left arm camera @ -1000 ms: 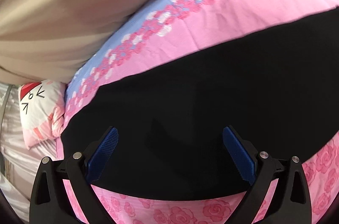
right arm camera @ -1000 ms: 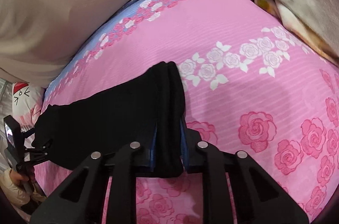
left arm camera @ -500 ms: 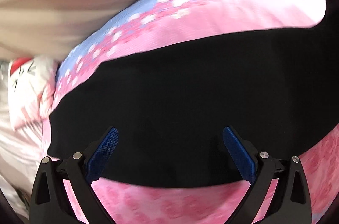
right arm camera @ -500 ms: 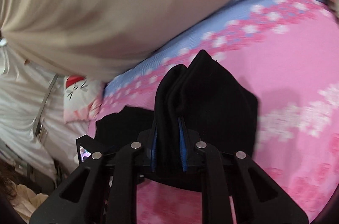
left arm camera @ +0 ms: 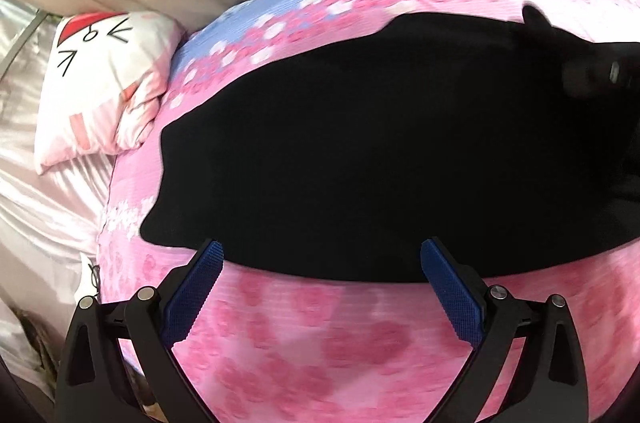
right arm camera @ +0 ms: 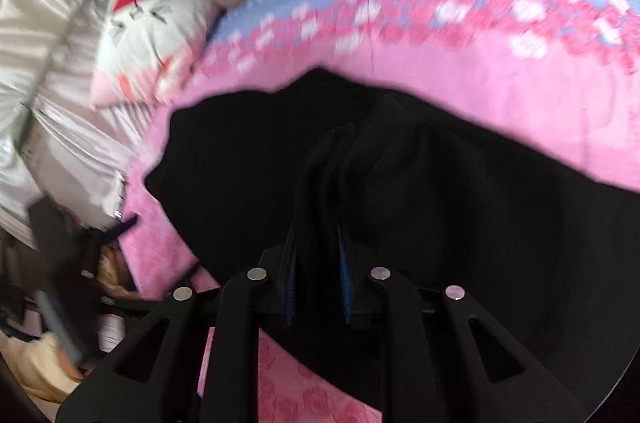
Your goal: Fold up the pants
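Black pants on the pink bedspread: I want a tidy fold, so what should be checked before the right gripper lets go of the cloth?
1. Right gripper shut on the pants: ok, a bunch of black cloth sits between its blue pads.
2. Left gripper free: ok, jaws wide apart with nothing between them, over the near edge of the pants.
3. Carried end over the rest of the pants: ok, black cloth lies under it.
4. Edges lined up: cannot tell, the right wrist view is blurred.
5. Pants lying flat without creases: cannot tell, the cloth is too dark.
6. Pillow apart from the pants: ok.
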Demonstrator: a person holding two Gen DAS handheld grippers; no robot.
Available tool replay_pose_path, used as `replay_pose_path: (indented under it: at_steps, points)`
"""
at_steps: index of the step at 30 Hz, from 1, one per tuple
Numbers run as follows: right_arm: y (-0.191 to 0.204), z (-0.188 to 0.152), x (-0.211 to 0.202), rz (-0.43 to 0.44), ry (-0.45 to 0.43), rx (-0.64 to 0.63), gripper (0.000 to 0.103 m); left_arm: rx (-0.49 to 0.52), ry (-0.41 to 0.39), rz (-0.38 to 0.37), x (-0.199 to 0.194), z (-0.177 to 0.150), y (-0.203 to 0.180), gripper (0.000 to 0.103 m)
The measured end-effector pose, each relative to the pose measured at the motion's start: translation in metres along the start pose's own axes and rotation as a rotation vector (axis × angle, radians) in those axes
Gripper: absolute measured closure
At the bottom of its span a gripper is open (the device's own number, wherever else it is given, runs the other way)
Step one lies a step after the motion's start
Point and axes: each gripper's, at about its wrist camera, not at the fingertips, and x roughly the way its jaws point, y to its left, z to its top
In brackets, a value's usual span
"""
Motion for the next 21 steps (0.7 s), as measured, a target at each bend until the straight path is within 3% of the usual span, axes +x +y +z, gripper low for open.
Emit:
replay_pose_path:
  at_steps: [4,8,10,12,14,17,19,21]
  points:
    - [0.008,-0.008,0.020,-0.072,0.006,-0.046,0.081,0.015,0.008,-0.016,0.016,-0.007,0.023,0.005]
    - [0.020,-0.012,-0.009,-0.095,-0.032,-0.025,0.072,0.045,-0.003,-0.037,0.022,-0.009,0.028,0.005]
    - [0.023,-0.020,-0.035,-0.074,-0.105,0.006,0.045,0.050,-0.012,-0.054,0.023,-0.008,0.029,0.005]
    - [0.016,-0.025,-0.045,-0.061,-0.150,0.059,0.046,0.054,-0.015,-0.067,0.027,-0.007,0.032,0.005]
    - [0.003,-0.026,-0.039,-0.067,-0.149,0.109,0.062,0.060,-0.015,-0.082,0.029,-0.008,0.031,0.005]
    - [-0.003,-0.026,0.005,-0.128,-0.047,0.097,0.065,0.072,-0.014,-0.096,0.030,-0.009,0.030,0.005]
    - [0.012,-0.019,0.000,-0.192,-0.062,0.069,0.065,0.076,-0.012,-0.118,0.031,-0.009,0.031,0.005]
    - [0.040,-0.009,-0.019,-0.196,-0.127,0.042,0.065,0.064,-0.016,-0.132,0.029,-0.013,0.037,0.005]
